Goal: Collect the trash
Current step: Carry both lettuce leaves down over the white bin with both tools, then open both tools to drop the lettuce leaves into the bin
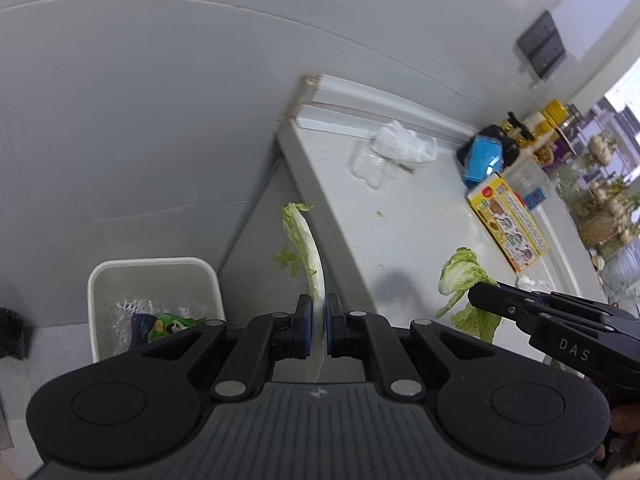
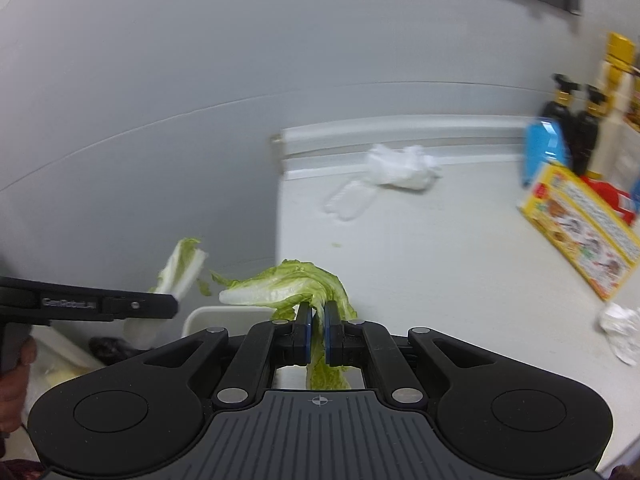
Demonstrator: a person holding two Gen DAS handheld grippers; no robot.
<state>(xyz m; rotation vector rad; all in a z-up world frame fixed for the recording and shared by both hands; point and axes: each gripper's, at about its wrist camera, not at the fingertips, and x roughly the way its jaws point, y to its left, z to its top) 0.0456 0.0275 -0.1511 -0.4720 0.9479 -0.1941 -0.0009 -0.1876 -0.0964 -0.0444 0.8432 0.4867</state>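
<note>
My left gripper (image 1: 319, 305) is shut on a long cabbage leaf (image 1: 302, 240) with a white stalk, held off the counter's left edge, right of the white trash bin (image 1: 154, 268). My right gripper (image 2: 317, 312) is shut on a crumpled green cabbage leaf (image 2: 288, 284), held over the counter's front left corner. In the left wrist view the right gripper (image 1: 474, 294) and its leaf (image 1: 464, 274) show at the right. In the right wrist view the left gripper (image 2: 174, 306) and its leaf (image 2: 182, 268) show at the left. The bin holds wrappers (image 1: 168, 324).
On the white counter (image 2: 440, 260) lie a crumpled white plastic bag (image 2: 400, 166), a clear plastic tray (image 2: 350, 200), a crumpled tissue (image 2: 620, 330) and a yellow box (image 2: 580, 220). Dark bottles (image 2: 572, 128) and a blue pack (image 2: 542, 148) stand at the back right.
</note>
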